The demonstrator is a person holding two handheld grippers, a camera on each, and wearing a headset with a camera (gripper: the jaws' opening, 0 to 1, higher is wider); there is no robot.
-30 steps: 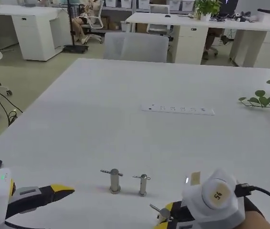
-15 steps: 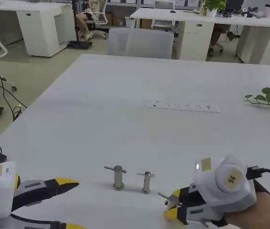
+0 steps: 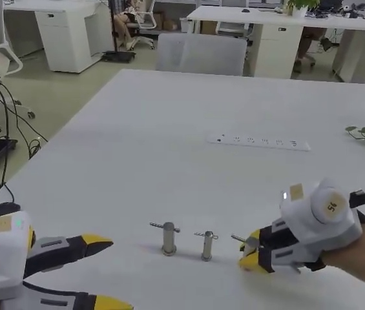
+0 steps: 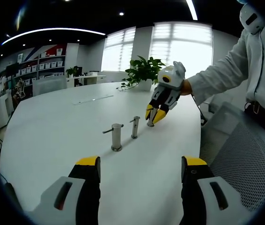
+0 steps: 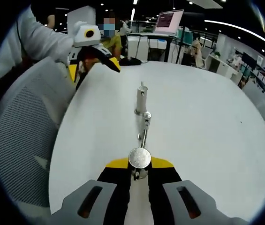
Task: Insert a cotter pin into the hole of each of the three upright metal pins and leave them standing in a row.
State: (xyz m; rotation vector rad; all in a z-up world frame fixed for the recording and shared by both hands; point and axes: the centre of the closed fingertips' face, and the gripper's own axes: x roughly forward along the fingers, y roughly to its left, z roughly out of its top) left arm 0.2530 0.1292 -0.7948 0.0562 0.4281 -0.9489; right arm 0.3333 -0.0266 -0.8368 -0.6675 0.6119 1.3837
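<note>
A white bench [image 3: 137,148] ran out into an open office, with a power strip [image 3: 261,141] lying well beyond the work and a grey chair [image 3: 200,55] at its far end. Near the front edge two metal pins stood upright, just beside each other: the left pin [image 3: 168,239] with a cotter pin [image 3: 163,227] through its top, and the middle pin [image 3: 207,246] with its own cotter pin [image 3: 206,236] crosswise.

The right gripper [image 3: 249,250] came in low from the right, pointing along the row – its jaws were closed on the third pin [image 5: 139,158], held just right of the middle pin; whether that pin touched the bench I could not tell. The right hand [image 3: 356,250] wrapped the gripper's body from behind.

The left gripper [image 3: 108,272] sat at the near left, aimed toward the row, its jaws spread wide with nothing between them – well apart from the pins.
</note>
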